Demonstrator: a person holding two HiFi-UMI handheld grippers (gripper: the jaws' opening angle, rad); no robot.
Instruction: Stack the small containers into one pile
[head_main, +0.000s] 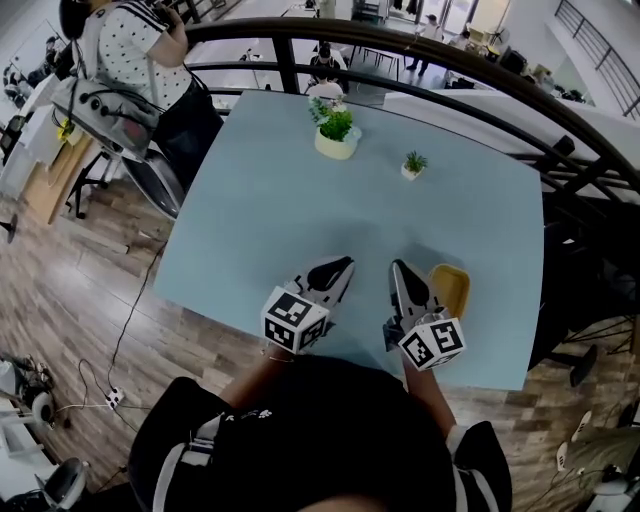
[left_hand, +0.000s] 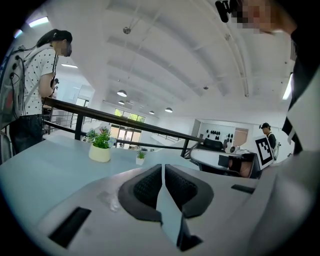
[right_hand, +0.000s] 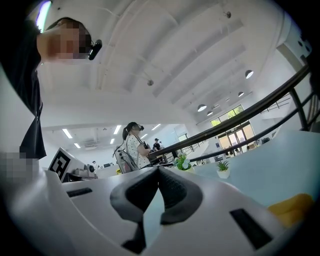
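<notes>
You are holding the left tongs (left_hand: 163, 167) shut, their two dark, finely ribbed pads (left_hand: 146, 188) meeting at the tips with nothing between them. The right tongs (right_hand: 158, 170) are sitting the same way: curved rubbery pads (right_hand: 174, 190) pressed together, gripping nothing. Both tools are wearing smooth pale grey shells, and each is carrying a cube (head_main: 295, 320) printed with black and white squares near your hands.

Both tongs are hovering side by side over the near edge of the bench (head_main: 250, 220), a flat, matte, pale blue top with a straight edge. The yellow container (head_main: 450, 288) is lying on the bench just to the right of the right tongs; it is looking like a shallow, rounded, glossy plastic tray, and whether more than one is nested there cannot be told.

At the far side a leafy plant in a round cream pot (head_main: 337, 137) is standing, with a smaller spiky plant in a white pot (head_main: 412, 166) near it. Beyond, a dark curved metal railing (head_main: 420, 50) is running past, a person in a dotted shirt (head_main: 128, 45) is standing beside it, and a wood-plank floor (head_main: 70, 290) is showing below.
</notes>
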